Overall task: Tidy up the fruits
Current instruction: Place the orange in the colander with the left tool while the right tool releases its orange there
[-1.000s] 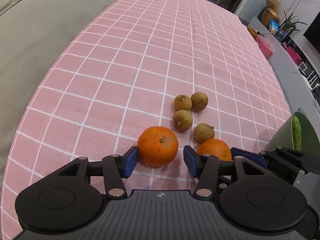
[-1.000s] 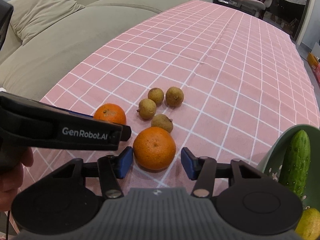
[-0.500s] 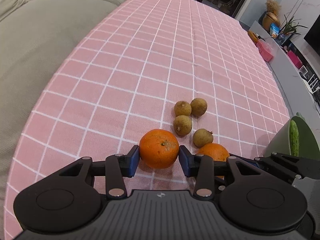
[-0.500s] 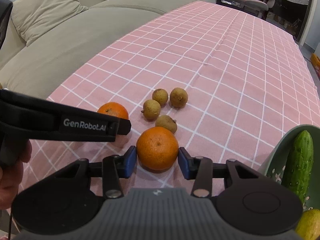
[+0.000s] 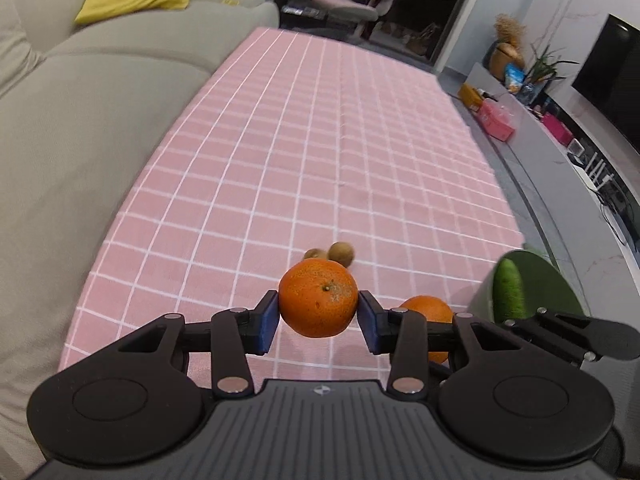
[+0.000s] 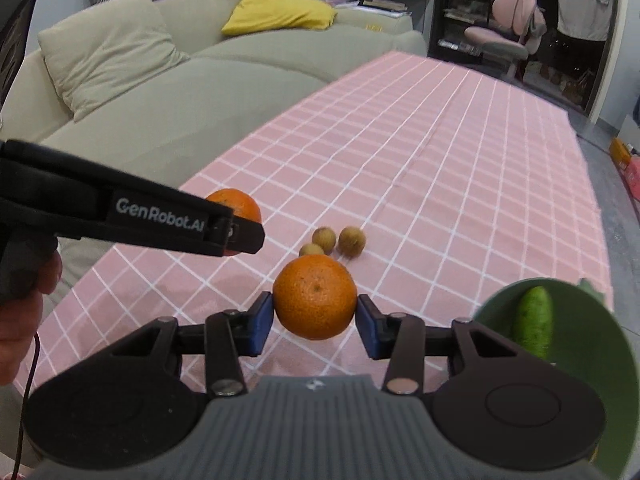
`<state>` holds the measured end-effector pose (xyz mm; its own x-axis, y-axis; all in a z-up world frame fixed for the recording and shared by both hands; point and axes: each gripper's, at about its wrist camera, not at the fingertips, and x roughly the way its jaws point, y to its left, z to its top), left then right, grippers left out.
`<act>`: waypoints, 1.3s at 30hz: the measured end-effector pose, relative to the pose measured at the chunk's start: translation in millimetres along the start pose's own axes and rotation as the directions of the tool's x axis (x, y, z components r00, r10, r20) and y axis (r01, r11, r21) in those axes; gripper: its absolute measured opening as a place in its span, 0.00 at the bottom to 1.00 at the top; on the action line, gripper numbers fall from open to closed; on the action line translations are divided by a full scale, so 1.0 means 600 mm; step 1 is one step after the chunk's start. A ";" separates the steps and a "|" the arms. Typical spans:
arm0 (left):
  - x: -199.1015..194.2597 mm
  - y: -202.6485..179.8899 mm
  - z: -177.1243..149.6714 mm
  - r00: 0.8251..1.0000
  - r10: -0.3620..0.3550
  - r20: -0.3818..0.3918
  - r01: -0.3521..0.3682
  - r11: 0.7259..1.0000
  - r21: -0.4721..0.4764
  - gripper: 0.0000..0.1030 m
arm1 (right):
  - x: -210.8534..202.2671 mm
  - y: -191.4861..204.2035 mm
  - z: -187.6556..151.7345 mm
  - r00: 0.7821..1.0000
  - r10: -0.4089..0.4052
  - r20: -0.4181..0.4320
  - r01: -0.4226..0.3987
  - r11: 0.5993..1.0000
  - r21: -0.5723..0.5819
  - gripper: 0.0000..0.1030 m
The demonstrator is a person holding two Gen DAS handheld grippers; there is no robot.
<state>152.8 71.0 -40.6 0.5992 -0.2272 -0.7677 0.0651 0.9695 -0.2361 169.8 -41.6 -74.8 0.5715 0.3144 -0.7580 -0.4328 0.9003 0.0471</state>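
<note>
My left gripper (image 5: 318, 317) is shut on an orange (image 5: 318, 298) and holds it above the pink checked tablecloth (image 5: 320, 152). My right gripper (image 6: 315, 320) is shut on a second orange (image 6: 315, 297), also lifted. In the left wrist view the right gripper's orange (image 5: 430, 312) shows behind my right fingers. In the right wrist view the left gripper's orange (image 6: 236, 205) shows behind its black arm (image 6: 120, 212). Several small brown longans (image 6: 338, 241) lie on the cloth beyond both oranges; they also show in the left wrist view (image 5: 340, 253).
A green bowl (image 6: 592, 344) with a cucumber (image 6: 532, 320) stands at the right, close to the right gripper. It also shows in the left wrist view (image 5: 556, 292). A grey sofa (image 5: 80, 120) runs along the table's left edge.
Both grippers have closed on their oranges and lifted them off the cloth. The views have tilted up, so more of the room shows. The longans stay where they were.
</note>
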 end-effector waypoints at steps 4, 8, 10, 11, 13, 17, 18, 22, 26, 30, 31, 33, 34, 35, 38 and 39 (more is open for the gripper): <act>-0.028 -0.029 0.000 0.999 -0.024 0.022 0.024 0.999 0.028 0.46 | -0.042 -0.009 0.000 0.999 -0.020 0.039 0.020 1.000 0.012 0.40; -0.049 -0.063 0.000 0.997 -0.058 0.040 0.056 0.996 0.063 0.46 | -0.084 -0.024 -0.006 0.996 -0.046 0.074 0.044 0.999 0.029 0.40; -0.055 -0.082 0.001 0.996 -0.079 0.046 0.075 0.993 0.087 0.46 | -0.106 -0.037 -0.010 0.994 -0.062 0.088 0.059 0.997 0.040 0.40; -0.056 -0.093 0.000 0.995 -0.092 0.046 0.087 0.991 0.100 0.46 | -0.115 -0.044 -0.012 0.993 -0.072 0.092 0.067 0.997 0.049 0.40; -0.055 -0.114 -0.001 0.993 -0.113 0.043 0.107 0.986 0.128 0.46 | -0.136 -0.063 -0.019 0.991 -0.094 0.100 0.087 0.994 0.069 0.40; -0.047 -0.155 -0.006 0.988 -0.150 0.028 0.143 0.972 0.188 0.46 | -0.162 -0.105 -0.034 0.986 -0.132 0.103 0.121 0.987 0.109 0.41; -0.043 -0.166 -0.007 0.987 -0.161 0.023 0.153 0.967 0.202 0.46 | -0.167 -0.117 -0.038 0.985 -0.143 0.101 0.130 0.984 0.119 0.41; -0.021 -0.201 -0.008 0.982 -0.188 -0.008 0.184 0.952 0.243 0.46 | -0.179 -0.160 -0.054 0.980 -0.178 0.089 0.163 0.974 0.155 0.41; 0.012 -0.229 -0.013 0.977 -0.205 -0.056 0.212 0.934 0.288 0.46 | -0.175 -0.194 -0.070 0.976 -0.210 0.063 0.197 0.967 0.163 0.41; 0.054 -0.260 -0.024 0.979 -0.167 -0.119 0.199 0.912 0.358 0.46 | -0.155 -0.221 -0.081 0.975 -0.220 0.025 0.214 0.965 0.152 0.41; 0.064 -0.268 -0.027 0.979 -0.152 -0.134 0.192 0.905 0.380 0.46 | -0.149 -0.226 -0.084 0.975 -0.220 0.016 0.216 0.965 0.146 0.41; 0.078 -0.278 -0.037 0.980 -0.126 -0.156 0.181 0.889 0.420 0.46 | -0.133 -0.237 -0.086 0.976 -0.218 -0.008 0.218 0.967 0.132 0.41; 0.088 -0.284 -0.039 0.979 -0.115 -0.170 0.179 0.881 0.438 0.46 | -0.124 -0.242 -0.087 0.976 -0.216 -0.021 0.216 0.968 0.126 0.41; 0.093 -0.286 -0.042 0.978 -0.108 -0.180 0.179 0.876 0.448 0.46 | -0.115 -0.246 -0.087 0.977 -0.213 -0.034 0.215 0.969 0.121 0.40; 0.112 -0.295 -0.046 0.976 -0.081 -0.205 0.170 0.867 0.468 0.46 | -0.085 -0.255 -0.085 0.977 -0.202 -0.074 0.209 0.973 0.096 0.40; 0.118 -0.297 -0.045 0.976 -0.068 -0.208 0.161 0.865 0.475 0.46 | -0.075 -0.259 -0.084 0.977 -0.198 -0.085 0.205 0.975 0.087 0.40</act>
<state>161.9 -120.4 -68.9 0.4141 -0.3063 -0.8572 0.5323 0.8454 -0.0450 175.8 -210.7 -80.8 0.5847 0.1031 -0.8047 -0.2437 0.9684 -0.0530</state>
